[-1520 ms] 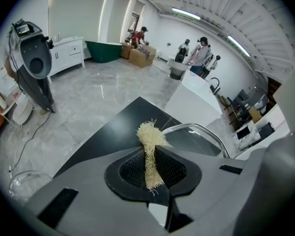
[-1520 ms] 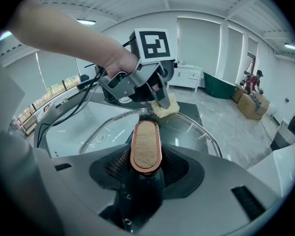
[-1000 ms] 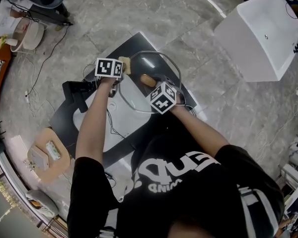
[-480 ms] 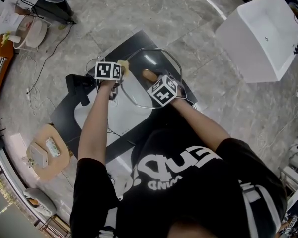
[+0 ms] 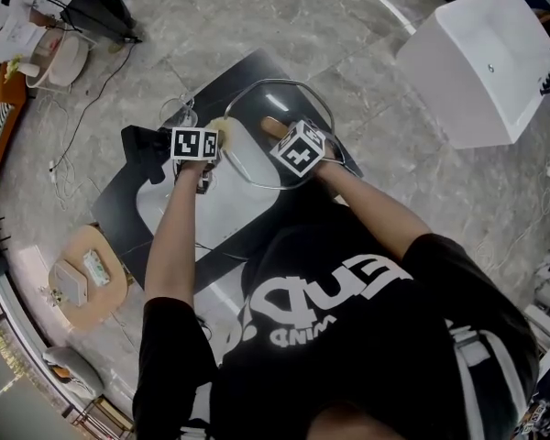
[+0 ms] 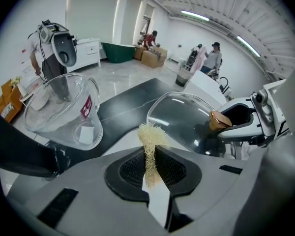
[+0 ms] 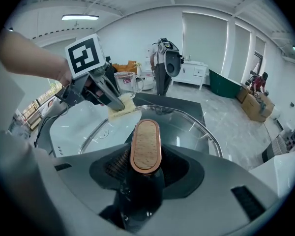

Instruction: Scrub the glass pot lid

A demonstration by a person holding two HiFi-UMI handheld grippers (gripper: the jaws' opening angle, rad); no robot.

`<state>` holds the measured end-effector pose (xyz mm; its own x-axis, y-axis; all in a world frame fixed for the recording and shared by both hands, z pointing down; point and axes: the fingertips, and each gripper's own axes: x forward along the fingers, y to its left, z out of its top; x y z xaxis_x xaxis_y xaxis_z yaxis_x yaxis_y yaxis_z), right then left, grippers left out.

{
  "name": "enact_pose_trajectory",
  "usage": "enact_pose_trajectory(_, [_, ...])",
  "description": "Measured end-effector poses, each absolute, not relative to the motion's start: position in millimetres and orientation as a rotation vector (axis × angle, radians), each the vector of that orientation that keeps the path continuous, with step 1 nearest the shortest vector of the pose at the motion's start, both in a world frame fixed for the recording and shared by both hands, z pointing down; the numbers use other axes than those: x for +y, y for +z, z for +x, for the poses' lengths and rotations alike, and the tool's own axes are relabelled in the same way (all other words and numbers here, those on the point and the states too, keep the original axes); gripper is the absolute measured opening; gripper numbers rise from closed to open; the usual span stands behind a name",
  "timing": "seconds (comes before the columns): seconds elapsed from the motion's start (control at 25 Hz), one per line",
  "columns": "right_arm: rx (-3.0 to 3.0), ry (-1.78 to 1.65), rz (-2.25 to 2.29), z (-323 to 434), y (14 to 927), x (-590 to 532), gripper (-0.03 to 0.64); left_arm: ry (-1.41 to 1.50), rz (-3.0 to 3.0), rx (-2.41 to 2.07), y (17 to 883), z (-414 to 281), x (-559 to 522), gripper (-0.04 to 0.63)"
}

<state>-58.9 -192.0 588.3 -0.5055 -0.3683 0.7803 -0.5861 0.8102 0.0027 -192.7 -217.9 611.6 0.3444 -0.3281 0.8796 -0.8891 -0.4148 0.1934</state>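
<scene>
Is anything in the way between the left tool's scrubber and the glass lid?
Nothing visible. The left tool holds the scrubber by the rim of the glass lid; the measuring jug stands off to the side. The right tool grips the handle.

We find little that reads. The black shirt [image 5: 348,328], nearest to us, carries big white block letters, upside down in the head view. We make out something like "END" in the large line and "MIND" in the small line beneath, though neither is certain. The left cube [image 5: 194,143] and right cube [image 5: 299,148] bear square black-and-white code markers, with no letters or numbers. On the clear jug [image 6: 59,107], far left, sits a red label [image 6: 86,105] with white print too small to read. A white tag [image 6: 86,134] lower on it looks blank.
</scene>
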Motion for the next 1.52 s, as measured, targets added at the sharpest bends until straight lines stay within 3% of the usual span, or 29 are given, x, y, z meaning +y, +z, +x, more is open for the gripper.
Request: enact_pose_trajectory(1.52, [-2.155,0.225,0.420,-63.1,582.5,-191.3,0.173,1.021,1.992,-1.114,603.3,-133.4,-107.0,0.051])
